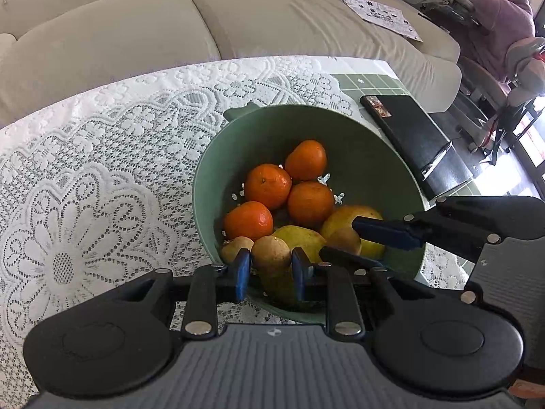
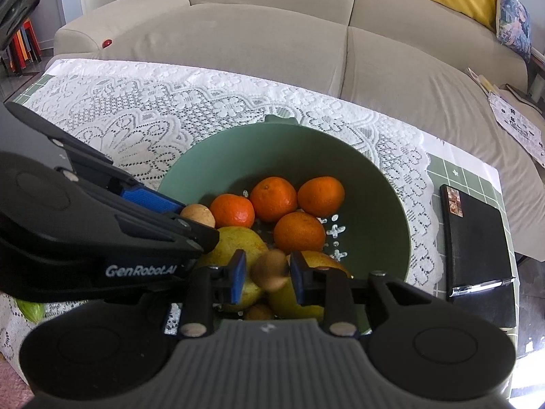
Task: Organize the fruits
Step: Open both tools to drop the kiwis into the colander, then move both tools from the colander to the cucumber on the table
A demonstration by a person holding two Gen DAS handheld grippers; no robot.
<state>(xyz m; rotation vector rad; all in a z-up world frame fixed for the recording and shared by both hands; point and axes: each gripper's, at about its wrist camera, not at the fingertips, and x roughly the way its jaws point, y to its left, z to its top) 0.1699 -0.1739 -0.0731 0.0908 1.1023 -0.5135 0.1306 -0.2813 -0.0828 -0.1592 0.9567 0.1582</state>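
Both grippers hang low over the green bowl [image 1: 374, 156], presumably sorting; left gripper [image 1: 269, 269] jaws clamp a brown fruit [image 1: 270, 254]; right gripper [image 2: 266, 272] jaws flank a blurred brown one [image 2: 270, 269], seemingly just loosened.

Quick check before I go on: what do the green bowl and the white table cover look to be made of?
Green bowl: likely matte plastic; even dull sage wall, moulded rim tab, cut-out drain holes in the base. White table cover: lace-like openwork with floral holes; whether fabric or vinyl, I cannot tell.

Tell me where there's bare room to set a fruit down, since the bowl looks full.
Free: the lace tablecloth between the green bowl and the sofa. The bowl's far inner wall is bare. Crowded: its near half, with oranges, pears and both tongs.
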